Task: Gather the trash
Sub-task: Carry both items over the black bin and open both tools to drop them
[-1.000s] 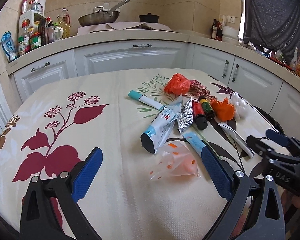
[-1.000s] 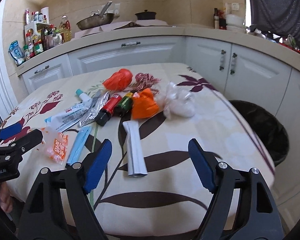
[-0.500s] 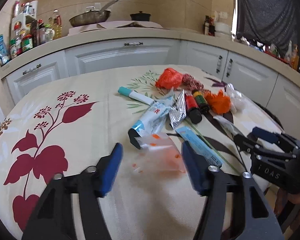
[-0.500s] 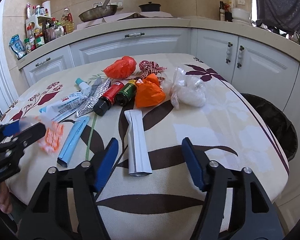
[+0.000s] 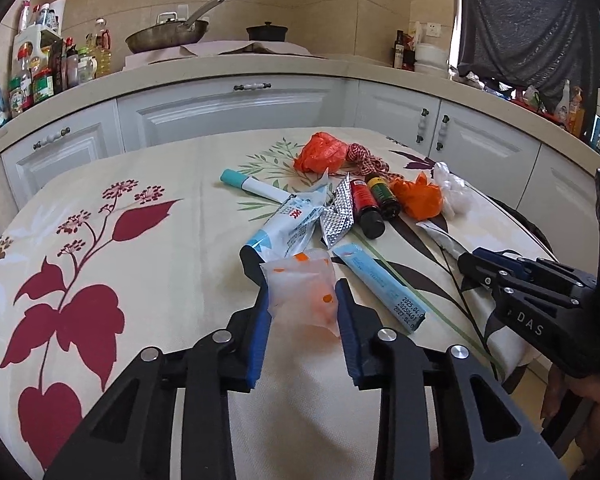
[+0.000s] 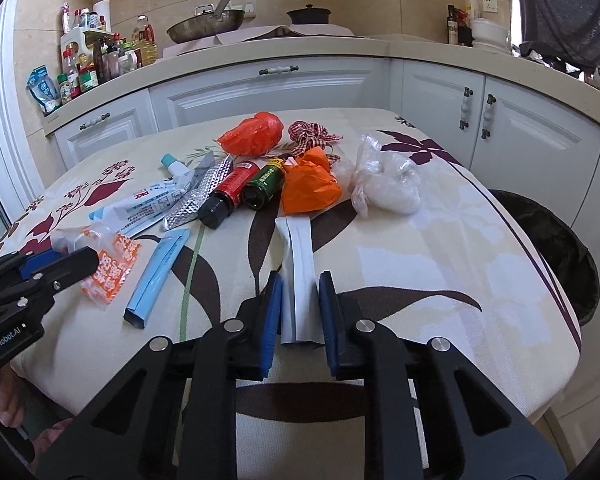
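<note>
A clear plastic bag with orange print (image 5: pixel 300 292) stands between the blue pads of my left gripper (image 5: pixel 302 290). Its jaws are closing and both pads touch the bag; the right wrist view shows that bag (image 6: pixel 112 264) at the left gripper (image 6: pixel 60 258). My right gripper (image 6: pixel 300 280) is shut on the near end of a long white packet (image 6: pixel 298 240) lying on the flowered tablecloth (image 6: pixel 420 264). More trash lies behind: a light-blue flat packet (image 6: pixel 156 276), a foil strip (image 6: pixel 200 196), two small bottles (image 6: pixel 236 192), orange bags (image 6: pixel 308 188) and a white plastic bundle (image 6: pixel 384 188).
A black-lined bin (image 6: pixel 556 248) stands off the table's right edge. White cabinets (image 5: pixel 236 108) and a worktop with a pan (image 5: pixel 168 36) and bottles run behind the table. A pale tube (image 5: pixel 288 224) and a marker (image 5: pixel 252 186) lie left of the pile.
Both grippers have closed from wide open: the left around the clear bag, which now stands up between its pads, the right onto the end of the white packet.
</note>
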Demonstrator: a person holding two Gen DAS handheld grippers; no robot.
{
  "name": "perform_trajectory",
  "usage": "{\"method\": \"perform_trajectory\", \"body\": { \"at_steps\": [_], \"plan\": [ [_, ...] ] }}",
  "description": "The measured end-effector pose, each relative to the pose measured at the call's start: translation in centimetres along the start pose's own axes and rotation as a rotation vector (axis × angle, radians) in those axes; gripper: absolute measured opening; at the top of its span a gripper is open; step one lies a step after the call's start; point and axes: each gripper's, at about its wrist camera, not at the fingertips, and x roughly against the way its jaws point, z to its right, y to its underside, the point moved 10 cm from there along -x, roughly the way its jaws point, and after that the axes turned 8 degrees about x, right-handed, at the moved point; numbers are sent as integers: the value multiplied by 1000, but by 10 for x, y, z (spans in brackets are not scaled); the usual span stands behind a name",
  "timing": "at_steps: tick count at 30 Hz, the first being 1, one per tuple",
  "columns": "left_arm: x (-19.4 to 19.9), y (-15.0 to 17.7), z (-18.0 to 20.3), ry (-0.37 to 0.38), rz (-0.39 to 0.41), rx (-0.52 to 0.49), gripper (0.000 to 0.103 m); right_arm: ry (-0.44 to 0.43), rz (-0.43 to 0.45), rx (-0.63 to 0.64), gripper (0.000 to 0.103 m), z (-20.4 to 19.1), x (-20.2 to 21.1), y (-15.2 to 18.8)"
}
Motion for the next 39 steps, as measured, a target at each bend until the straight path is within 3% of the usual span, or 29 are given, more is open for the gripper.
{"method": "perform_trajectory", "body": {
  "at_steps": [12,21,39],
  "plan": [
    [23,-20,8,3,57,-5,32,21,34,-13,16,12,18,-3],
    [21,-33,42,73,67,-27,32,59,76,-40,14,38,44,-11],
    [-18,-83,192,256,125,-140,32,368,170,-148,14,196,84,-27]
  ]
}}
